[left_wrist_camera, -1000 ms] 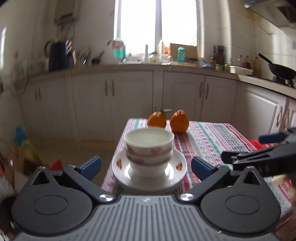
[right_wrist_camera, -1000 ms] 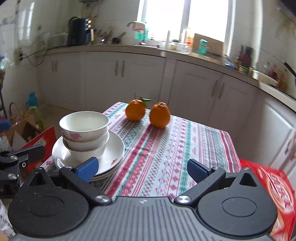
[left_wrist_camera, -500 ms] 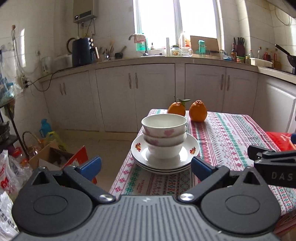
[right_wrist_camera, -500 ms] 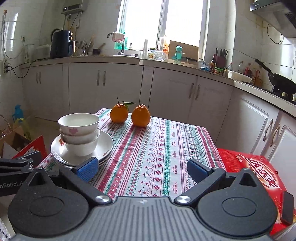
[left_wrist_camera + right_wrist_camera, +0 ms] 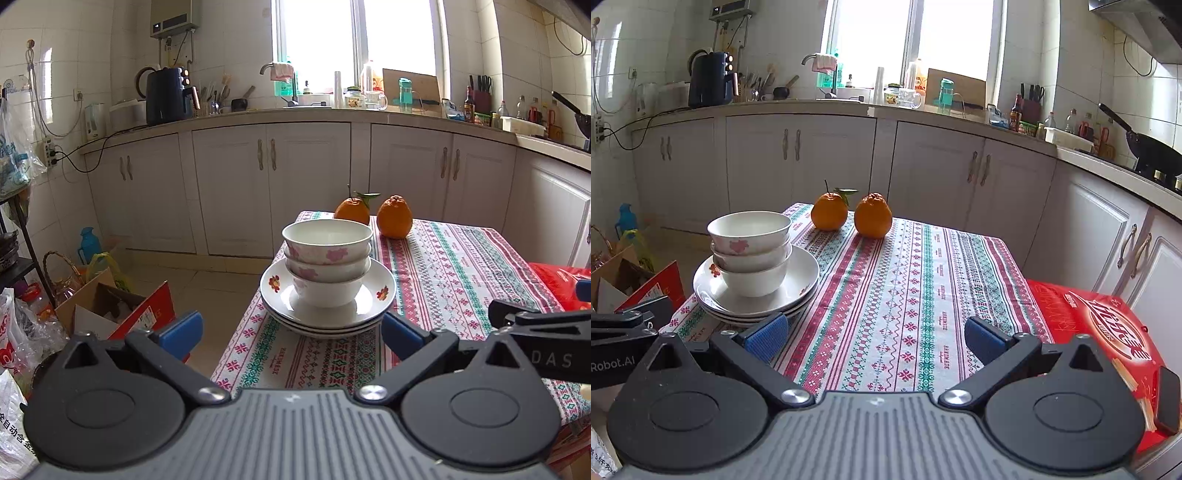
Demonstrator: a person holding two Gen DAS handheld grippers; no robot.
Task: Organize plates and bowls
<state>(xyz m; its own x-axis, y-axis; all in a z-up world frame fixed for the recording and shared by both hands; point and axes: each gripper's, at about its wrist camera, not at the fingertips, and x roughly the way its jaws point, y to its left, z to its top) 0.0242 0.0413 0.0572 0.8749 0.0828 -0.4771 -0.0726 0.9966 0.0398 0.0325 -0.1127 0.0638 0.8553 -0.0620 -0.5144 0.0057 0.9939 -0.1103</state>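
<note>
Bowls (image 5: 327, 254), three nested on stacked plates (image 5: 327, 314) at the desk's (image 5: 923, 295) 9 o'clock edge: glazed ceramic, likely heavy, slippery, breakable; grip by the rim; left gripper (image 5: 291, 328) and right gripper (image 5: 875, 338) jaws spread, empty.

Each gripper is matte black plastic over a ribbed grey base plate, with two round black housings and a silver screw at each arm pivot. The left gripper (image 5: 291, 332) and right gripper (image 5: 875, 338) both carry blue finger pads (image 5: 181, 328). White lettering marks their sides.
</note>
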